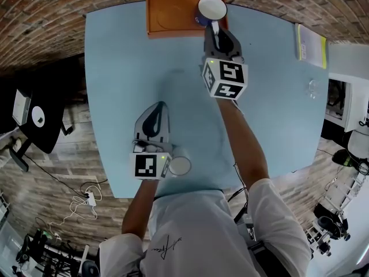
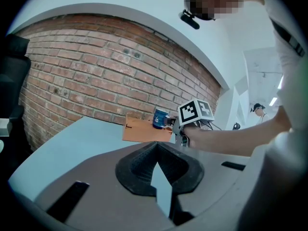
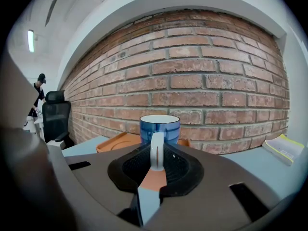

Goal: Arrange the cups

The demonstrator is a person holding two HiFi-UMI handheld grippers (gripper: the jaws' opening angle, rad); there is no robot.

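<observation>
At the orange tray's point(image 1: 167, 17) right end, a blue cup point(image 3: 160, 128) is being clamped by its handle in the right gripper point(image 3: 156, 154); the left gripper point(image 2: 156, 157) is being held shut, empty.

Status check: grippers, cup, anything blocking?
Grippers: left gripper shut, empty; right gripper shut on blue cup by its handle. Cup at the orange tray's right end. Second cup stands beside left gripper. Nothing blocking the tray.

Brick wall point(image 1: 57, 16), wooden floor point(image 1: 72, 160)
</observation>
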